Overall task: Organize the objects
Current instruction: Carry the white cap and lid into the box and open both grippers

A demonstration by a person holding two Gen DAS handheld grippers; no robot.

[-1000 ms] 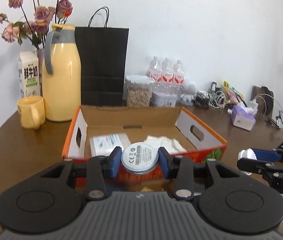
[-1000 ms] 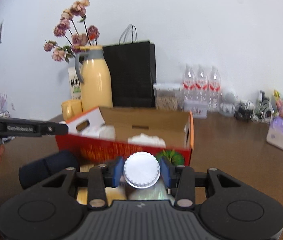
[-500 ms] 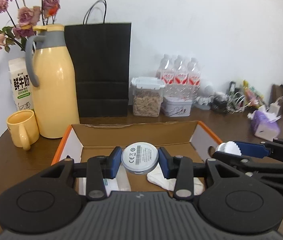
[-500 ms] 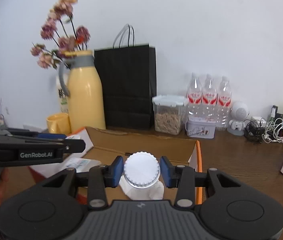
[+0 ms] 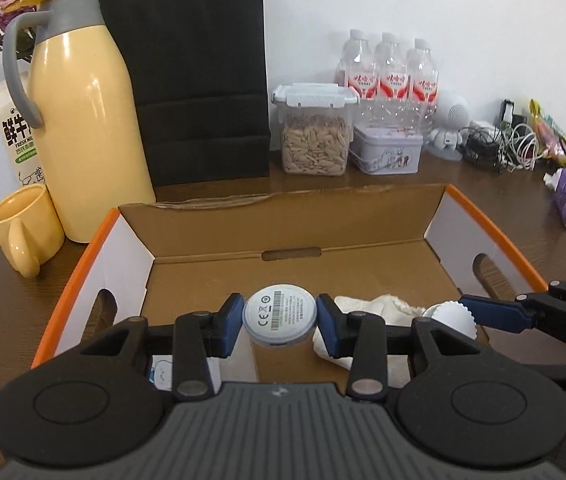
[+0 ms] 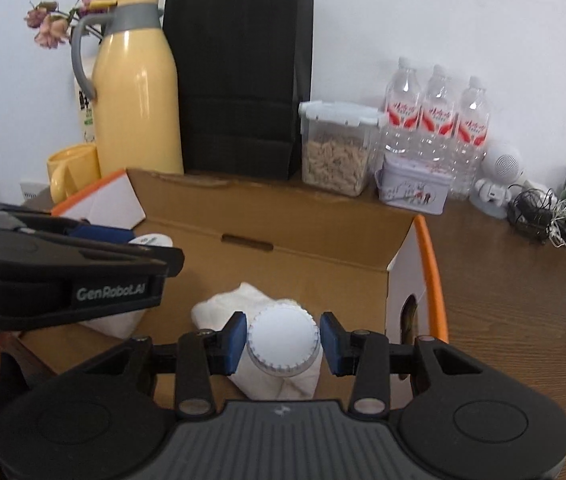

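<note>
While both pairs of blue pads are closed on round things, each load is held above the open cardboard box (image 5: 291,224). A white disc (image 5: 280,315) with a printed label is clamped in the left hand-held gripper (image 5: 279,322), over the box's near floor. A white ribbed cap (image 6: 283,342) of a bottle is clamped in the right hand-held gripper (image 6: 283,344), over a white cloth (image 6: 223,308) lying in the box. From the left view, the right hand-held gripper is seen at 3 o'clock. A white packet (image 5: 163,372) lies in the box at the disc's 7 o'clock. Beyond the box on the bench (image 6: 515,312), a yellow jug (image 5: 87,120) and mug (image 5: 23,228) stand at 10 o'clock, a black bag (image 5: 199,76) at 12, and a jar (image 5: 313,128), tin (image 5: 387,154) and water bottles (image 5: 391,72) at 1.
</note>
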